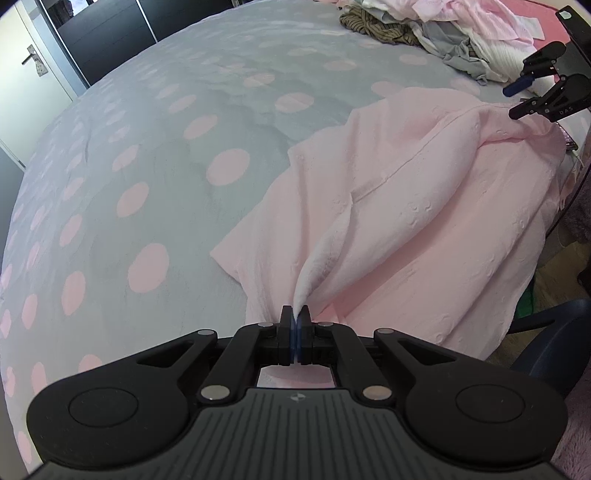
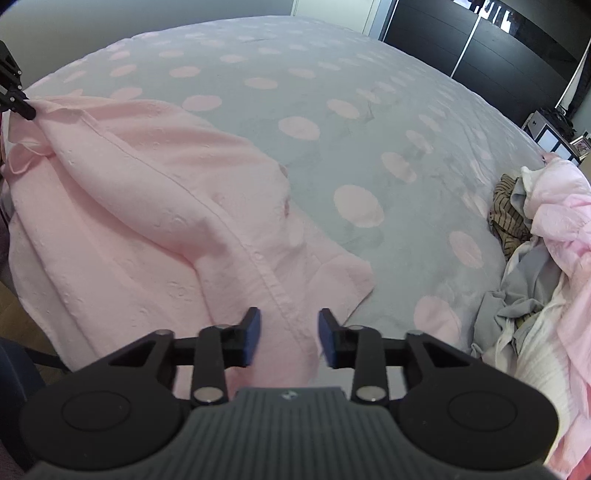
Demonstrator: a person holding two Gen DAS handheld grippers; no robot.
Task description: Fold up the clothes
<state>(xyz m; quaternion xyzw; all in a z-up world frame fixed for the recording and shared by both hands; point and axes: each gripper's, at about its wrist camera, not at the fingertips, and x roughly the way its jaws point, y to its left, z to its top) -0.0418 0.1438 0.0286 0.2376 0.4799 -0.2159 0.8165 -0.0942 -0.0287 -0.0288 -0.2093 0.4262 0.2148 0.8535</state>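
A pale pink button shirt lies spread on the near edge of the bed, partly hanging over the side. My left gripper is shut on a pinched corner of the shirt and holds it raised off the bed. My right gripper is open, its blue pads either side of the shirt's button placket, just above the cloth. The right gripper also shows in the left wrist view, open at the shirt's far end. The left gripper's tip shows in the right wrist view, holding the shirt's far corner.
The bed has a grey cover with pink dots. A pile of unfolded clothes lies on the bed beside the shirt, also in the left wrist view. Dark wardrobe doors stand beyond the bed. A dark chair stands by the bed's edge.
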